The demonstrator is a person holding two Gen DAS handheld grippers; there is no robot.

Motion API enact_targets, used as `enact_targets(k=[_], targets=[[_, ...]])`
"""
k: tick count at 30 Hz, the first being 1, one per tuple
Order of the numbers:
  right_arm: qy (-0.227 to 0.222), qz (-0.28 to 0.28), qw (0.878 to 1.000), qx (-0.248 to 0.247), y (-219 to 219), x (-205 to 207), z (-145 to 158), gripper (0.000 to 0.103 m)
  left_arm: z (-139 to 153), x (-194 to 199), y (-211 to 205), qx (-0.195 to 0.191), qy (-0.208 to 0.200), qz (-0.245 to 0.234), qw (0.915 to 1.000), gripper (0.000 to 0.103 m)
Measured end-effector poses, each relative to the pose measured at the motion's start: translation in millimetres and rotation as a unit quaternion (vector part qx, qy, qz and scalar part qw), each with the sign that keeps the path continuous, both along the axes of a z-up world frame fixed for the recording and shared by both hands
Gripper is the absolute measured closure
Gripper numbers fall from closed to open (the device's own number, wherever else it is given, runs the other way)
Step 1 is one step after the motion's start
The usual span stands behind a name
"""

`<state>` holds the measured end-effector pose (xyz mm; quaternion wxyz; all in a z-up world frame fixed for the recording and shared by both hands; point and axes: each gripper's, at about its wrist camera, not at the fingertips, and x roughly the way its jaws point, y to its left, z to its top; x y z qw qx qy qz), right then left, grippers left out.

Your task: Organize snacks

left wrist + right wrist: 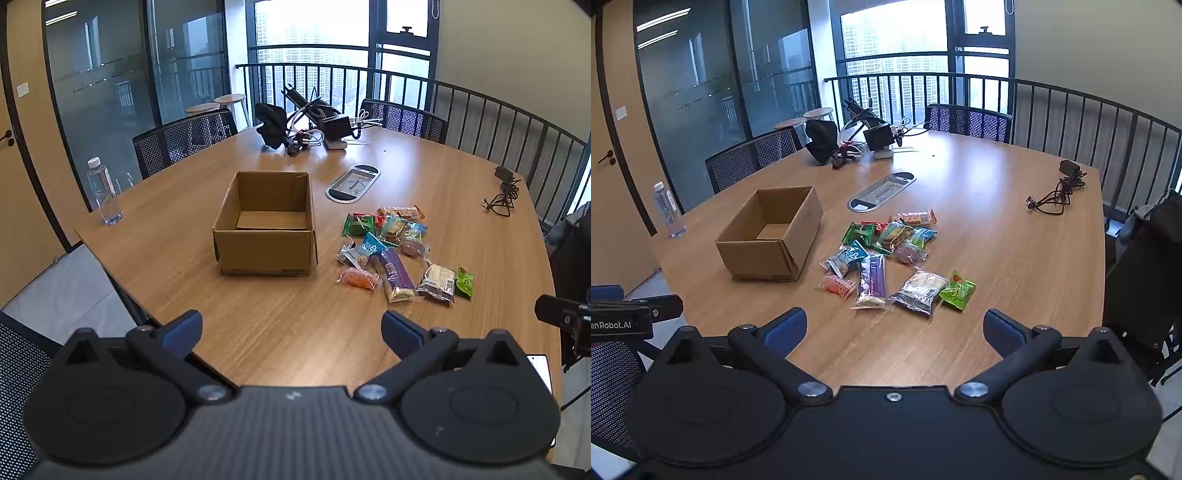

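My right hand-held gripper (pixel 894 326) gapes wide and empty at the frame's bottom, so I'd drop onto the nearest clear-wrapped pale snack packet (pixel 921 288) at centre, pinching its middle, then carry it to the open brown cardboard box (pixel 771 236) centre-left.

Each black hand-held gripper (pixel 291 326) (pixel 895 326) has blue fingertips (pixel 183 330) and silver screws.

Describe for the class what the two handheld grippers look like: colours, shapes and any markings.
The left gripper and the right gripper look alike: matte black bodies with two round discs, black link arms on silver pivot bolts, and blue-padded jaws. In the right wrist view, the left gripper's side carries white lettering ending "enRobot.AI". No cables or sleeves show.
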<state>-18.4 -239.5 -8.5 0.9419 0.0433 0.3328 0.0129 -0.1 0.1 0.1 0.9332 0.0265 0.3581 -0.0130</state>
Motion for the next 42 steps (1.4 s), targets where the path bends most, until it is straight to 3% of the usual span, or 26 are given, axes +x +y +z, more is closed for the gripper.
enact_targets(k=[42], targets=[[0.004, 0.005, 1.0, -0.008, 2.4, 3.3, 1.0, 0.0, 3.6, -1.9, 0.7, -0.005, 0.001, 0.003, 1.0, 0.0]])
